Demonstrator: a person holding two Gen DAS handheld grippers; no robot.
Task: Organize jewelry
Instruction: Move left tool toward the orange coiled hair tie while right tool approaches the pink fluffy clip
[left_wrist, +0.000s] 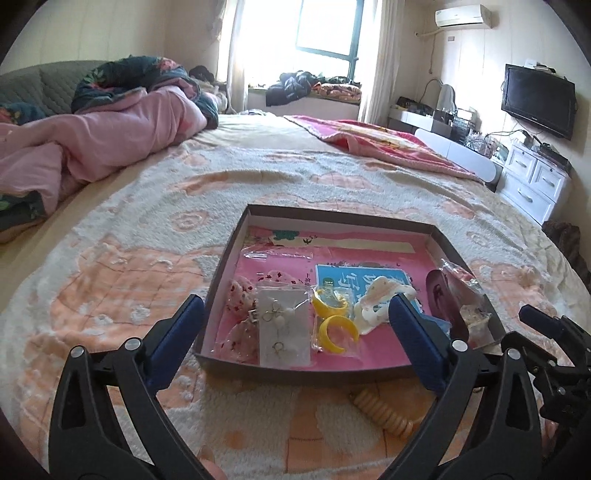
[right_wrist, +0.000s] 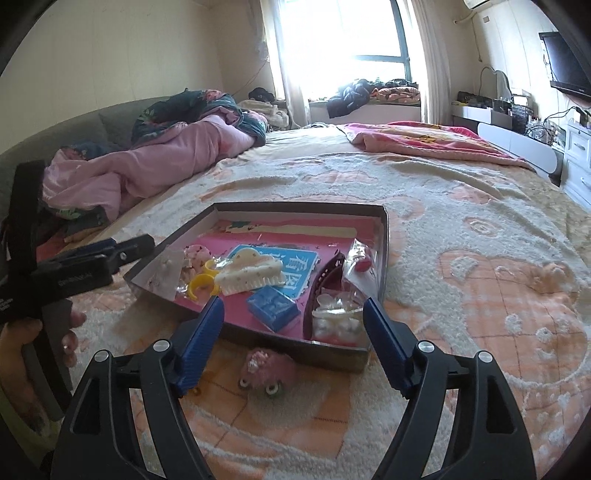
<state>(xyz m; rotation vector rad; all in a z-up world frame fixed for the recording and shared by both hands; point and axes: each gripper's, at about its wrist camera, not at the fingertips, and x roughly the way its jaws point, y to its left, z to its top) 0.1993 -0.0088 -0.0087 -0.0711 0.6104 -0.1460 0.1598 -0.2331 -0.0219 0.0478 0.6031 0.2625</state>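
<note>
The left wrist view is showing a ribbed cream hair coil (left_wrist: 384, 412) lying on the bedspread (left_wrist: 147, 295) at lower centre, just outside the shallow grey cardboard box (left_wrist: 332, 216). The right wrist view instead is showing a pink fuzzy hair tie (right_wrist: 264, 367) in front of the box (right_wrist: 258, 206), and a hand (right_wrist: 22, 354) gripping the left gripper (right_wrist: 122, 251) at the left edge. Both grippers, left (left_wrist: 295, 321) and right (right_wrist: 293, 325), are hovering with jaws spread and empty, angled down. A blue card (right_wrist: 273, 266) carries Chinese characters.
</note>
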